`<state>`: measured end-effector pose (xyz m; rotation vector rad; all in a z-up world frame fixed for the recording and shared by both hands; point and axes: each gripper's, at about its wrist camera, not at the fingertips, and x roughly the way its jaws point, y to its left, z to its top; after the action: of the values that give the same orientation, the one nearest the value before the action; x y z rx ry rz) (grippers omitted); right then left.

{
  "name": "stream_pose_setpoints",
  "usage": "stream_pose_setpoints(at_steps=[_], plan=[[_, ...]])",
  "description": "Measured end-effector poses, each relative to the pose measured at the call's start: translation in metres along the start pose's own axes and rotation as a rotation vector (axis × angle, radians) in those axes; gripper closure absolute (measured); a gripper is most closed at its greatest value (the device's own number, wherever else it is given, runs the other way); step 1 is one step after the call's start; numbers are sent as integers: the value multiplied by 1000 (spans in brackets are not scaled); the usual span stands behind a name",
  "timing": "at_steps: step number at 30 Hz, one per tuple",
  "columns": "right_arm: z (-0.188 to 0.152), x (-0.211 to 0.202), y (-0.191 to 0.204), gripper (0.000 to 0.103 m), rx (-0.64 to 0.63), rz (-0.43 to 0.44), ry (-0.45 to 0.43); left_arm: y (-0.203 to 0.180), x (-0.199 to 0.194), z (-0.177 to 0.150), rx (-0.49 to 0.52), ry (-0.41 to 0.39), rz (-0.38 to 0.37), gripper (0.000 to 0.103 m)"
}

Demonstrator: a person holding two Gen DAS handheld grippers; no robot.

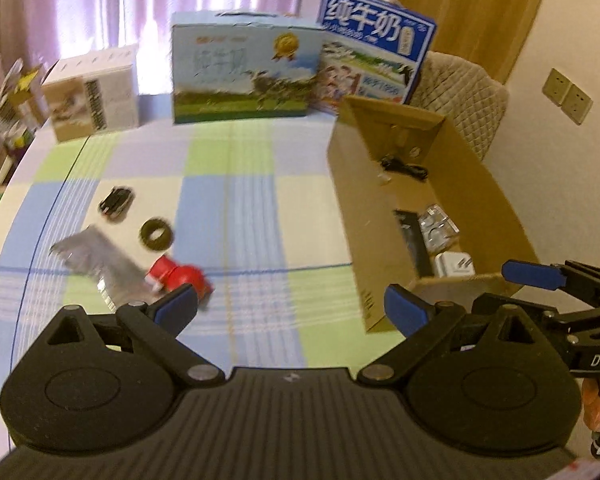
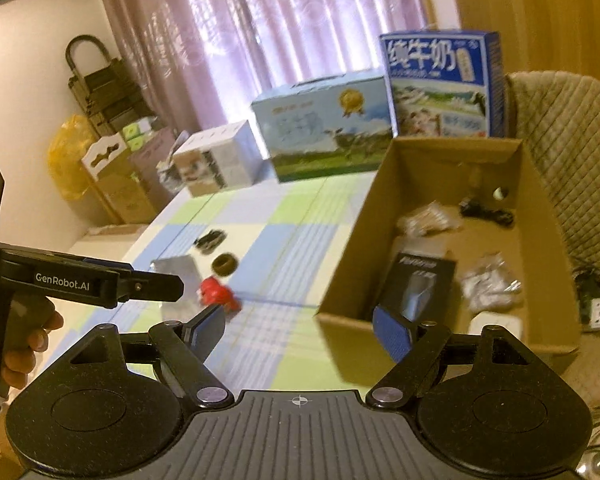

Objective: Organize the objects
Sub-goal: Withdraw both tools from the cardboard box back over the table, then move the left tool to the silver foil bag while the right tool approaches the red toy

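On the checked tablecloth lie a red plastic part (image 1: 178, 277) (image 2: 217, 292), a silver foil bag (image 1: 100, 262) (image 2: 176, 280), a dark ring (image 1: 156, 233) (image 2: 224, 263) and a small black device (image 1: 116, 202) (image 2: 209, 240). An open cardboard box (image 1: 356, 216) (image 2: 352, 256) on the right holds a black packet (image 2: 416, 284), clear bags and a white adapter. My left gripper (image 1: 292, 304) is open above the cloth, its left pad just in front of the red part. My right gripper (image 2: 300, 328) is open and empty near the box's front left corner.
Two milk cartons (image 1: 244, 68) (image 1: 374, 46) and a small white box (image 1: 92, 92) line the table's far edge. A quilted chair (image 2: 568, 152) stands behind the cardboard box. A hand (image 2: 16, 332) holds the left gripper's handle. Stacked boxes and a yellow bag (image 2: 70, 156) sit left of the table.
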<state>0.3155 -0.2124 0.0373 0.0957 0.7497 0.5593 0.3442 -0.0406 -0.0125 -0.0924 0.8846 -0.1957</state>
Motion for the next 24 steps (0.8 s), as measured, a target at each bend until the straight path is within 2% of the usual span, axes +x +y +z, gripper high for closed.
stream_pose_setpoints(at_steps=[14, 24], plan=[[-23, 51, 56, 25, -46, 39, 108, 78, -10, -35, -117, 57, 93, 5], [-34, 97, 87, 25, -71, 44, 170, 122, -10, -42, -175, 72, 145, 5]])
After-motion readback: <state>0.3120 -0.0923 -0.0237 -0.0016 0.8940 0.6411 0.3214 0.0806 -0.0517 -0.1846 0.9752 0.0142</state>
